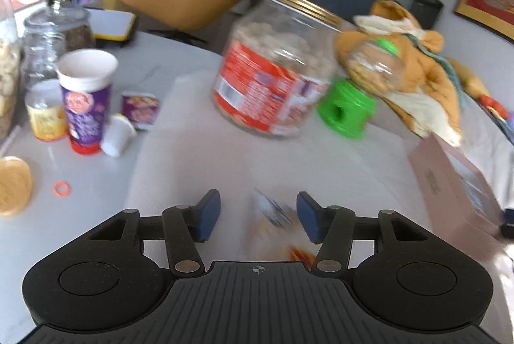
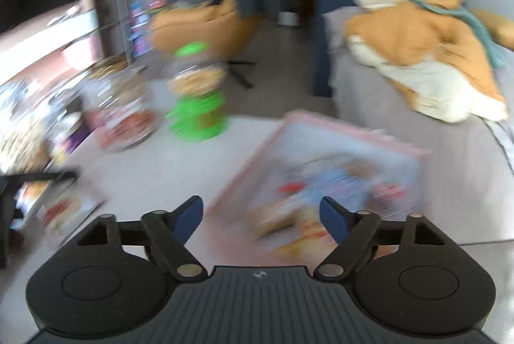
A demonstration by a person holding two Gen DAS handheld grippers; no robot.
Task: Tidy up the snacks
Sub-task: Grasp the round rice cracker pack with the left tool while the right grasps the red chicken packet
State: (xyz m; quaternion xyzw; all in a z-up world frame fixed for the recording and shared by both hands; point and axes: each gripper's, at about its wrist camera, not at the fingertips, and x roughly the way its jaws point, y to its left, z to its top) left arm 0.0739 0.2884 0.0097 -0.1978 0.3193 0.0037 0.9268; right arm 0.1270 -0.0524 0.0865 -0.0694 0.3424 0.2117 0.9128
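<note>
My left gripper (image 1: 258,215) is open above the white table; a blurred snack packet (image 1: 276,228) lies between its fingers, close to the right pad. Ahead stand a big clear jar with a red label and gold lid (image 1: 273,67) and a green candy dispenser (image 1: 356,93). My right gripper (image 2: 261,217) is open, hovering over a flat pink snack box (image 2: 321,173). The same jar (image 2: 123,109), the dispenser (image 2: 197,100) and the snack packet (image 2: 61,209) show blurred at the left in the right wrist view.
At the left stand a purple paper cup (image 1: 86,96), a small yellow jar (image 1: 45,112), a tipped white cup (image 1: 119,135), a purple packet (image 1: 141,109) and glass jars (image 1: 54,35). An orange plush toy (image 1: 414,61) lies at the right. The pink box edge (image 1: 456,183) is near.
</note>
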